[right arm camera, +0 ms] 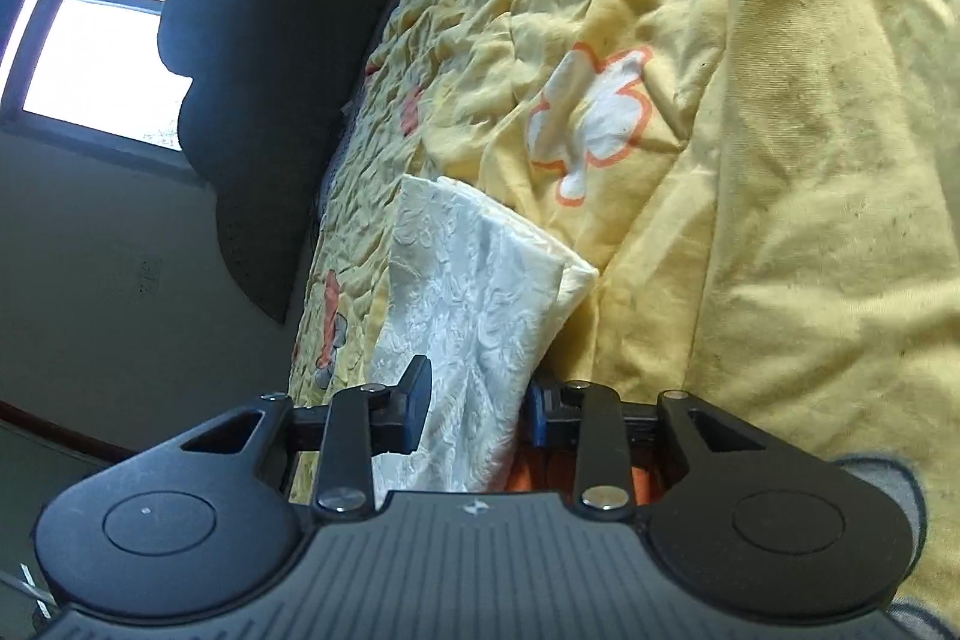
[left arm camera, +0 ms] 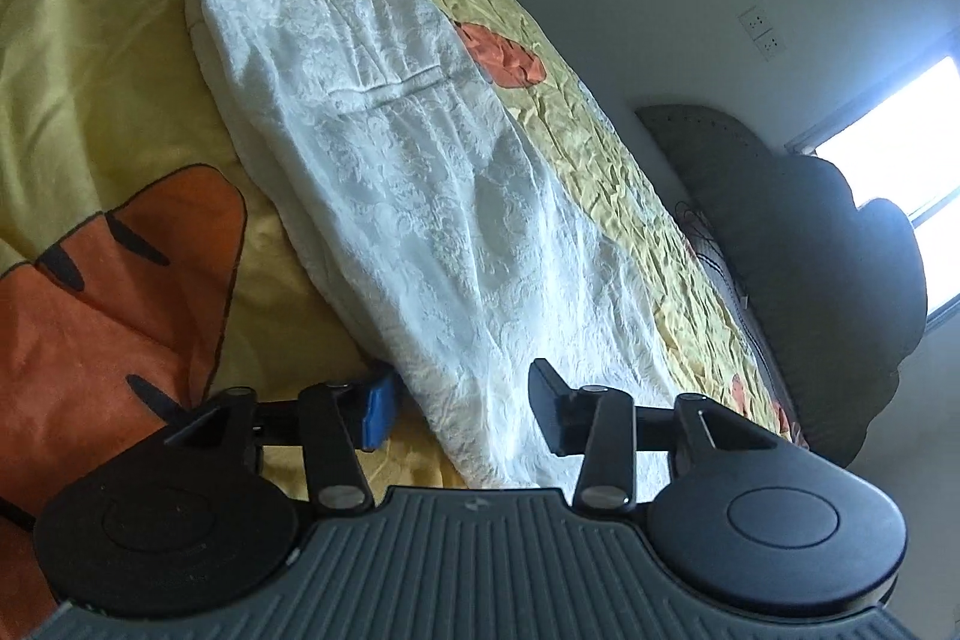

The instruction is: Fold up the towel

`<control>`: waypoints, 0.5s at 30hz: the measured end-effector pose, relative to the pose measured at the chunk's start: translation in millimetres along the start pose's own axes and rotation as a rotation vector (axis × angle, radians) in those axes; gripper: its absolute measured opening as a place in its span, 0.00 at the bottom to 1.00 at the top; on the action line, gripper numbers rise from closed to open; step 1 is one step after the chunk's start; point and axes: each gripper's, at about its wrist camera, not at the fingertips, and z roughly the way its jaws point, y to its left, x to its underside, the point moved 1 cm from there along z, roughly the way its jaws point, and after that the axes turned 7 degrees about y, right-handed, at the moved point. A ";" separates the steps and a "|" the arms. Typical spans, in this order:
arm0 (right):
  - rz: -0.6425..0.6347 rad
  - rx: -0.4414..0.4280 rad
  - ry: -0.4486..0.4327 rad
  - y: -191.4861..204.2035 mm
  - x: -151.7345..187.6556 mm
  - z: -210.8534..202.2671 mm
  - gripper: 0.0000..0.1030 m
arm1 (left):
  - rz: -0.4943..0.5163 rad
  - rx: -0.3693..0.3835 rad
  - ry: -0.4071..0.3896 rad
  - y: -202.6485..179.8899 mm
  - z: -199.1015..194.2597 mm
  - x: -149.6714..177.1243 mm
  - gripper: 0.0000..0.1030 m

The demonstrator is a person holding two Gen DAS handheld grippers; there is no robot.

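White embossed towel [left arm camera: 420,196] laid lengthwise on yellow-quilted bed [left arm camera: 120,58]. Near end straddled by left gripper [left arm camera: 459,409], jaws parted; pinched by right gripper [right arm camera: 474,409]. Next: left grip needed, then fold-over.

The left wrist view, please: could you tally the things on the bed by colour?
White: 1, the towel
Yellow: 1, the bedspread
Orange: 4, the patches printed on the bedspread
Total: 6
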 end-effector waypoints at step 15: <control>0.037 0.034 0.039 4.5 -11.9 23.2 0.08 | -0.076 -0.243 -0.203 38.2 8.0 -97.0 0.13</control>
